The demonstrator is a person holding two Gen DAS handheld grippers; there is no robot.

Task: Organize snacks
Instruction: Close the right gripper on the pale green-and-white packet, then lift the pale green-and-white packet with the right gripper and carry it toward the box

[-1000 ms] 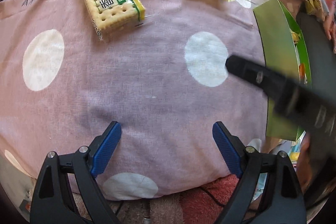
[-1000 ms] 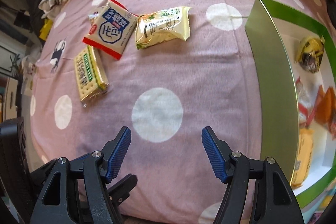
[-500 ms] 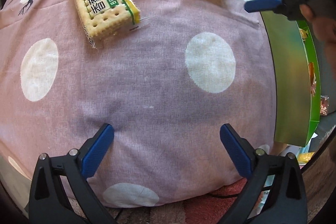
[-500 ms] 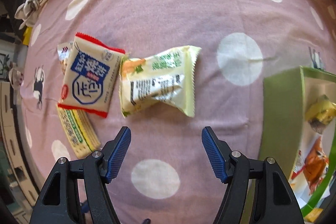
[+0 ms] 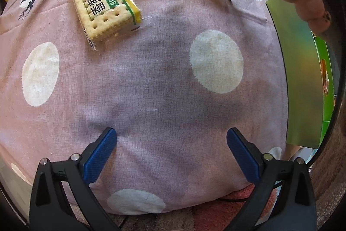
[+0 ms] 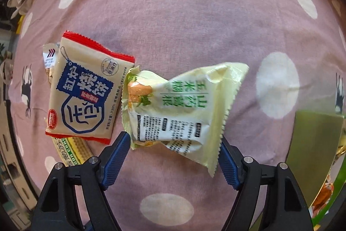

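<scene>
Pink polka-dot bedspread [image 6: 194,21], right gripper [image 6: 174,152] jaws spread astride pale-green snack packet [image 6: 181,109], red-edged packet [image 6: 84,90] touching beside, soda crackers [image 5: 104,5] near, left gripper [image 5: 170,157] jaws apart, green box [image 5: 300,70] rightward.

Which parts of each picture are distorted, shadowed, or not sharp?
Left wrist view: fisheye bends the polka-dot cloth into a dome; a soft shadow darkens its middle; the soda cracker pack is sharp. Right wrist view: the same bending; the pale green snack packet is sharp, while the green box at the edge is stretched and shows glare.
</scene>
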